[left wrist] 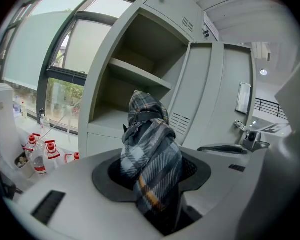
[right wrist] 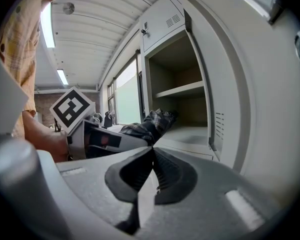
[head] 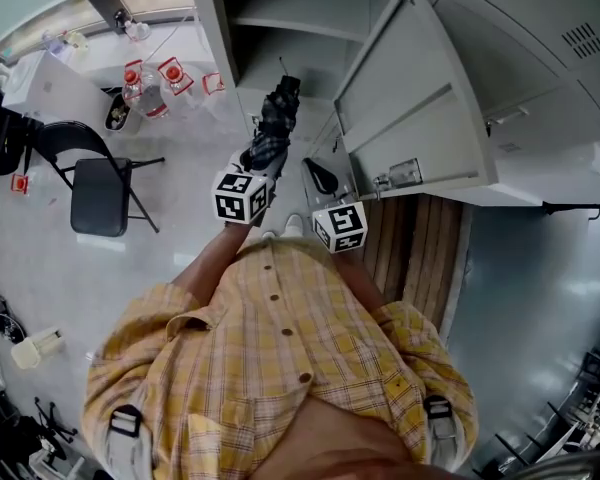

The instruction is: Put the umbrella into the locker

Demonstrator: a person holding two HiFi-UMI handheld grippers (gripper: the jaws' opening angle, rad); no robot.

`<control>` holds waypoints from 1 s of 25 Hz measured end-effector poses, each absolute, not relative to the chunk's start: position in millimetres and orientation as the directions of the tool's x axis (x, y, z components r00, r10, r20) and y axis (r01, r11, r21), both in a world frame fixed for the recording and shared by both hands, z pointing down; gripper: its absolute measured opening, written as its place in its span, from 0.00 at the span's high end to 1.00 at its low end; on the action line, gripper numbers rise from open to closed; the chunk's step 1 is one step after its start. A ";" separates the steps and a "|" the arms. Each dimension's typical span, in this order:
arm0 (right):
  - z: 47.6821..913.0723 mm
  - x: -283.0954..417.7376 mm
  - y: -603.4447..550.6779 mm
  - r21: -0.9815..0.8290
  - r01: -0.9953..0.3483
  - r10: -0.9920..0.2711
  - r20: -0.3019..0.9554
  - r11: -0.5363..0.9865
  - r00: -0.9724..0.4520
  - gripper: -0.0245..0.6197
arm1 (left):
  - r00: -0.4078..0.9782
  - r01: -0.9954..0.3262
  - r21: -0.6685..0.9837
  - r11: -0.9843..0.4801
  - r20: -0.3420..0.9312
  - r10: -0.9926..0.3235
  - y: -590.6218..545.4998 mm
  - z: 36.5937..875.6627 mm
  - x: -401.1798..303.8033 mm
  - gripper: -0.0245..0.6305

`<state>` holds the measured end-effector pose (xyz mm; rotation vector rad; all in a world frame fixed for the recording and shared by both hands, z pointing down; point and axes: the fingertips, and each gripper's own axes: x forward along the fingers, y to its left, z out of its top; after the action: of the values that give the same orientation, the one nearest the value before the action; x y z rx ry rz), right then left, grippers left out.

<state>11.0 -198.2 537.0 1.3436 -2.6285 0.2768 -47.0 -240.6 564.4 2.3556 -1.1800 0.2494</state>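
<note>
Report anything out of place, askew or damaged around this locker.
Nothing looks spilled or broken. The umbrella in the left gripper is loosely bundled, fabric bulging below its strap. Red-capped bottles sit on the floor by the window.

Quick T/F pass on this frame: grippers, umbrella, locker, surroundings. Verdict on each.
1. The left gripper has its jaws closed on the plaid umbrella. True.
2. The right gripper has open jaws. False: they are together, with nothing between them.
3. The locker door is shut. False: it stands open.
4. The umbrella lies on the locker shelf. False: it is outside the locker, in the left gripper.
5. A black folding chair stands on the floor. True.
</note>
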 end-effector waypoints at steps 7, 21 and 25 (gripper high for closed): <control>537.1 6.6 -204.6 -0.076 -0.794 -0.763 0.237 0.603 -0.602 0.97 | 0.602 -0.795 0.362 -0.487 0.360 -0.713 -268.7 560.7 -40.2 0.67; 539.1 1.3 -214.4 -0.061 -0.779 -0.748 0.240 0.624 -0.619 0.97 | 0.599 -0.780 0.457 -0.427 0.351 -0.719 -325.8 552.7 -29.0 0.67; 539.7 2.9 -216.4 -0.064 -0.780 -0.749 0.239 0.623 -0.618 0.97 | 0.592 -0.775 0.489 -0.399 0.341 -0.731 -340.7 549.1 -31.0 0.67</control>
<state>2.9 -216.4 539.7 1.2644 -2.6557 0.2397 -31.0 -340.7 549.1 2.2053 -1.1888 0.0947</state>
